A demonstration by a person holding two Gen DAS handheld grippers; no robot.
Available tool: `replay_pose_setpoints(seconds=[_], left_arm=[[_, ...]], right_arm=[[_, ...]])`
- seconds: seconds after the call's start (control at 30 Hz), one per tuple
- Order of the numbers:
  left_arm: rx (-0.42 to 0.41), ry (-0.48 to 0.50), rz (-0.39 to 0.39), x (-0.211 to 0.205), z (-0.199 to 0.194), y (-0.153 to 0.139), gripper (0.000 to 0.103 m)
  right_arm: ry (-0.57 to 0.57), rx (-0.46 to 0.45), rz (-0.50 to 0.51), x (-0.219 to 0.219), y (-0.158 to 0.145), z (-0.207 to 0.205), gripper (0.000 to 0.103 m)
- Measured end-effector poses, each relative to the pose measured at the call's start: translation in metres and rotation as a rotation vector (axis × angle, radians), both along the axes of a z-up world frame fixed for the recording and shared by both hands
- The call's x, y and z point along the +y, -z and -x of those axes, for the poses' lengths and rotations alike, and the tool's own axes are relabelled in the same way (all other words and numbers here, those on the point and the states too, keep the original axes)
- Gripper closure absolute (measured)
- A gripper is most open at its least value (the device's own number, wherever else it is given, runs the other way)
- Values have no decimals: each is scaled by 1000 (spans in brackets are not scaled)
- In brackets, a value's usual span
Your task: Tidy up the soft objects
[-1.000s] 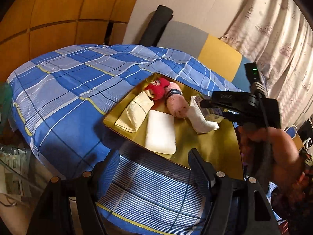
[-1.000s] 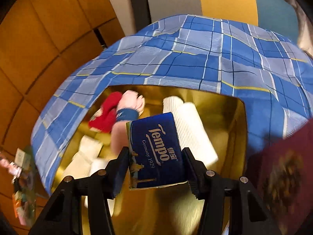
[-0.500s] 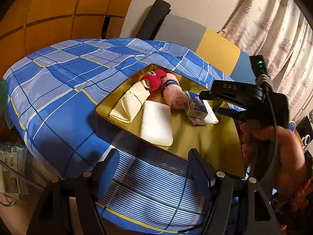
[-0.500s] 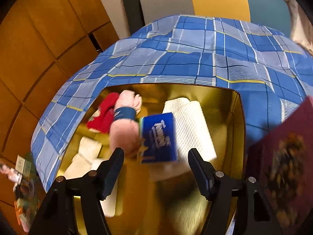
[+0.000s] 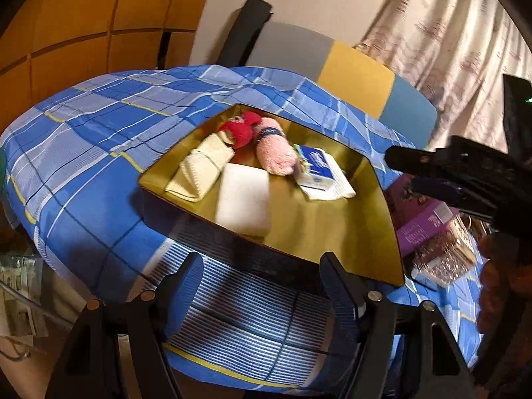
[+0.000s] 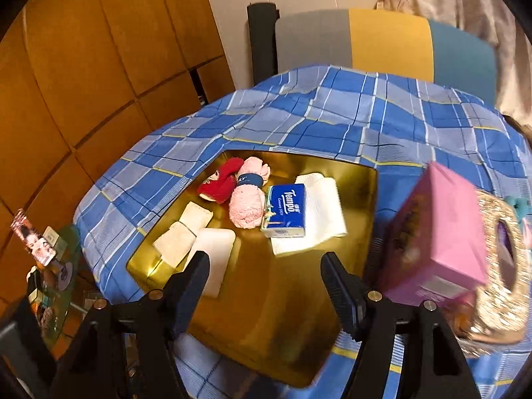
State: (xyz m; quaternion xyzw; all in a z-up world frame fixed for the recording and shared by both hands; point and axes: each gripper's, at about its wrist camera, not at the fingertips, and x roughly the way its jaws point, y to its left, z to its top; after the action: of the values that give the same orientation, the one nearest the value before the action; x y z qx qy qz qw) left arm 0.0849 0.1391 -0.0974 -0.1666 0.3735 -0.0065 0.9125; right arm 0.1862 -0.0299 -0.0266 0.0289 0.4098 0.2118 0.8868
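Left wrist view: the left hand-held gripper (image 5: 259, 286) hangs open and empty near the shallow gold metal tray (image 5: 332, 229). Right wrist view: the right hand-held gripper (image 6: 264, 282) – jaws just opened, nothing between – has left the blue Tempo tissue pack (image 6: 286, 209) on the white folded towel (image 6: 322, 212), grouped beside the pink rolled towel (image 6: 247, 204).

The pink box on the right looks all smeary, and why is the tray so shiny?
In the right wrist view the pink box and the sparkly basket beside it are streaked by motion blur, while the Tempo tissue pack reads sharp. The gold tray mirrors the warm room light there. In the left wrist view the white sponge looks soft-edged, and the fisheye bends the checked cloth.
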Motion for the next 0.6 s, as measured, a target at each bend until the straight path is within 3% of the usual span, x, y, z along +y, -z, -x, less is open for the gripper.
replay_pose_setpoints(seconds=[0.27,0.6], left_arm=[[-6,113,-23,-33,6,0,30],[-23,262,-33,-73,20,1,30]], right_arm=[[31,-60,22,-46,-14,41,32],[158,-42,-14,-119,-10,76,32]])
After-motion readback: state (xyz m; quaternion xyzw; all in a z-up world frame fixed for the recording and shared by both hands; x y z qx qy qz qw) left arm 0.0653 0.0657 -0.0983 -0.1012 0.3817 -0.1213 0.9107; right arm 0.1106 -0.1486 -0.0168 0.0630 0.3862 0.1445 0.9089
